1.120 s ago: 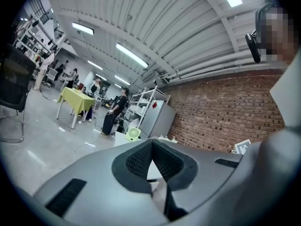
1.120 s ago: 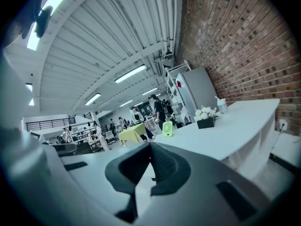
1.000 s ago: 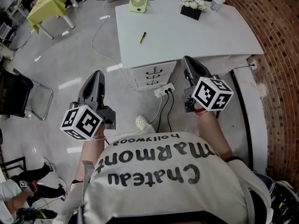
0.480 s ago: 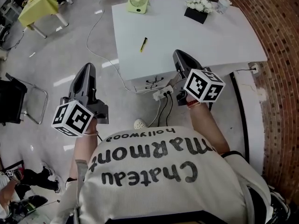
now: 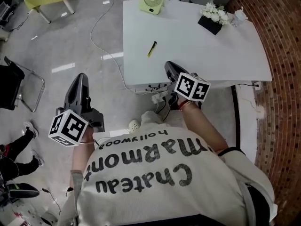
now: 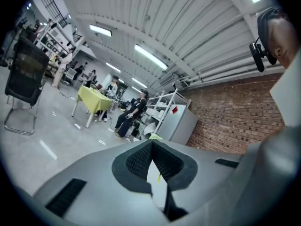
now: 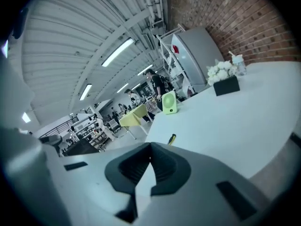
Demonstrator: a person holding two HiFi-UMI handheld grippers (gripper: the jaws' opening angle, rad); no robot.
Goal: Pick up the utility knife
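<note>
One yellow utility knife (image 5: 152,49) lies on the white table (image 5: 211,55), near your right gripper (image 5: 170,67) and untouched. Your right gripper and left gripper (image 5: 80,79) each have jaws together, holding nothing.

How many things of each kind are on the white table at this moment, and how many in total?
Utility knife: 1
Green fan: 1
Black box of white flowers: 1
Cup: 1
Total: 4

Head cam looks down (all share table (image 5: 197,51)).
</note>
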